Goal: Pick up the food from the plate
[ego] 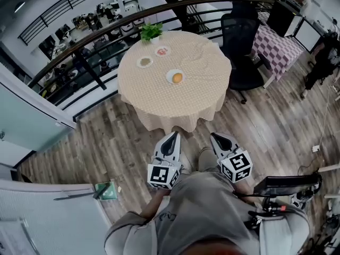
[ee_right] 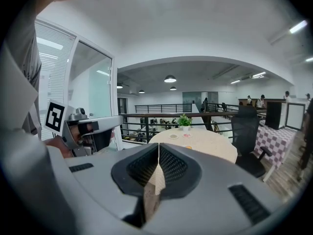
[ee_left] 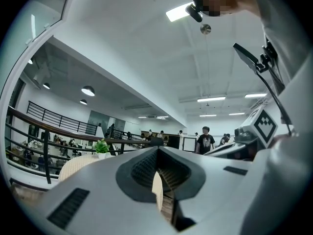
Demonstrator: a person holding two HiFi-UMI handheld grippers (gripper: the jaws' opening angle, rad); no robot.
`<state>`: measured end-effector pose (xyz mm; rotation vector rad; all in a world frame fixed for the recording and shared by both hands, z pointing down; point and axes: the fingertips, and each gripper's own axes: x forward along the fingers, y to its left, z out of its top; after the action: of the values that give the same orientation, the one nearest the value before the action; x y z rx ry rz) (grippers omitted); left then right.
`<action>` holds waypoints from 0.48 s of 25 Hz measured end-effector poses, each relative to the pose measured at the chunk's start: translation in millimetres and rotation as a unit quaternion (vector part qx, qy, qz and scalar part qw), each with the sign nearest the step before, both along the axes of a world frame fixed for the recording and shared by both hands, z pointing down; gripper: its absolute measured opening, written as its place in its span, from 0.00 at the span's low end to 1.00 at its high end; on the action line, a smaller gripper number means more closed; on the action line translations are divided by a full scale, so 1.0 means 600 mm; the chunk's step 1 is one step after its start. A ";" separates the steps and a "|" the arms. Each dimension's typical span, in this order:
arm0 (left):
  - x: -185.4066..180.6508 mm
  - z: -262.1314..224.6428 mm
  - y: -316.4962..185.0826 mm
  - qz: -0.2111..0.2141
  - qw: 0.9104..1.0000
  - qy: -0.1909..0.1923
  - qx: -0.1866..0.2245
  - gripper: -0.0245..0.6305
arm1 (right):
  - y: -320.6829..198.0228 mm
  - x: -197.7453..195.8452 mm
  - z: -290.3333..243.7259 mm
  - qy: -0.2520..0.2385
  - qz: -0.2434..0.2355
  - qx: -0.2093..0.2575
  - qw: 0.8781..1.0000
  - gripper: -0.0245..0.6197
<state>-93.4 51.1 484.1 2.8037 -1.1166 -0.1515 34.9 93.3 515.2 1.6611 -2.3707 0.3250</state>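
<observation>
Closest in: the grey-and-white left gripper [ego: 171, 137] and the matching right gripper [ego: 215, 137] sit low against the person's body, side by side over the brown wood-plank floor [ego: 117, 137]. Each gripper view shows its jaws pressed together at the tips with nothing pinched between them. Both are empty.

Ahead, well apart from both grippers: a round table under a beige checked cloth [ego: 159, 102]. Nearest on it is a small white plate [ego: 169, 76] holding an orange-yellow lump of food [ego: 177, 78] — the task's thing, untouched. Beyond that are a second small plate with something greenish-grey [ego: 144, 62] and a third with something pinkish [ego: 162, 51]; what they hold is too small to tell. At the far edge stands a little green potted plant [ego: 151, 32]. A black office chair [ego: 241, 47] stands at the table's right side, and a dark metal railing [ego: 106, 31] curves behind.

Step in hand, as I judge it: the approach — no reach has begun. The next move calls for closing the gap to the table's near edge, spreading one gripper's jaws, and bringing them down on either side of the food on the nearest plate. The lump looks rounded and may roll.
</observation>
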 end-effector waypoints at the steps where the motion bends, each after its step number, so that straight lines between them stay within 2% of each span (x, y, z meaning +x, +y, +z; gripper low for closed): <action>1: 0.001 -0.002 0.003 0.003 1.000 0.002 0.001 0.05 | -0.004 0.003 0.001 0.000 0.004 0.000 1.000 0.06; 5: -0.009 -0.003 0.002 -0.001 1.000 0.004 -0.001 0.05 | -0.037 -0.001 0.002 0.001 0.001 -0.002 1.000 0.06; 12: -0.052 0.014 -0.030 -0.047 0.999 0.002 -0.015 0.05 | -0.096 -0.045 0.000 0.000 -0.049 0.002 0.999 0.06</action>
<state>-124.7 33.2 492.3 2.7249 -1.2410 -0.1467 7.8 36.0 515.3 1.5394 -2.4453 0.3024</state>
